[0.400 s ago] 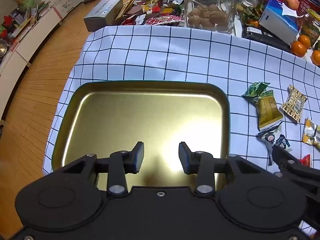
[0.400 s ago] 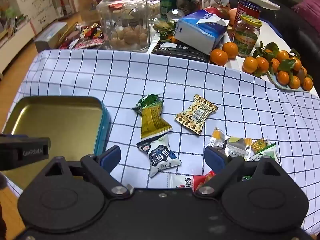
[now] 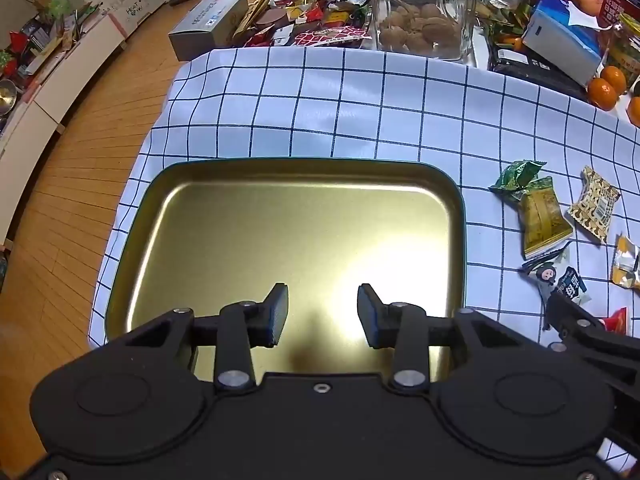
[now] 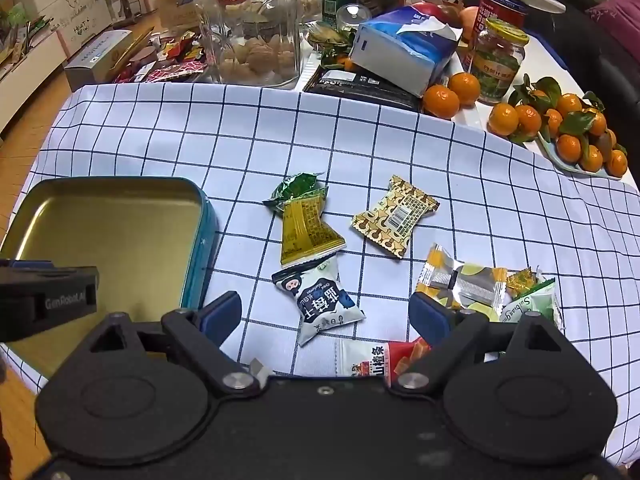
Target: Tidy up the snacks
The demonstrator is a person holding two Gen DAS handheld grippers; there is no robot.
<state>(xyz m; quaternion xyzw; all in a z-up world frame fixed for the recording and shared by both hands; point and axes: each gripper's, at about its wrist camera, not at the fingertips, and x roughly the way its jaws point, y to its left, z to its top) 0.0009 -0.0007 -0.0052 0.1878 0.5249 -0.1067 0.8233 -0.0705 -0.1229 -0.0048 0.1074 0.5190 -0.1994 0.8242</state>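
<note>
We hold our left tongs (image 3: pixel 322 316) tilted down over the gold tin tray (image 3: pixel 256 240), the two pads parted with only bare metal between them, gripping nothing. The tray sits empty on the checked cloth (image 3: pixel 360 120) that covers the counter, near its left edge.

Our right tongs (image 4: pixel 324 312) hang spread wide above the scattered snacks, released and holding nothing. Between the pads, on the cloth, lies the white and dark blue packet (image 4: pixel 324 300). Just beyond it, with their ends touching, lies the yellow packet (image 4: pixel 308 228), and a green wrapper (image 4: pixel 296 186) rests against that one's far end. To the right sits the gold patterned packet (image 4: pixel 394 216), apart from the others. Nearer the right pad we see a silver and orange packet (image 4: pixel 460 280) overlapping a green and white packet (image 4: pixel 532 308), and a red and white packet (image 4: pixel 380 360) is partly hidden under the tongs' body.

All the snacks lie outside the tray, to its right. Behind the cloth stand a glass jar (image 4: pixel 252 24), a tissue pack (image 4: pixel 404 48) and a dish of tangerines (image 4: pixel 568 132)
</note>
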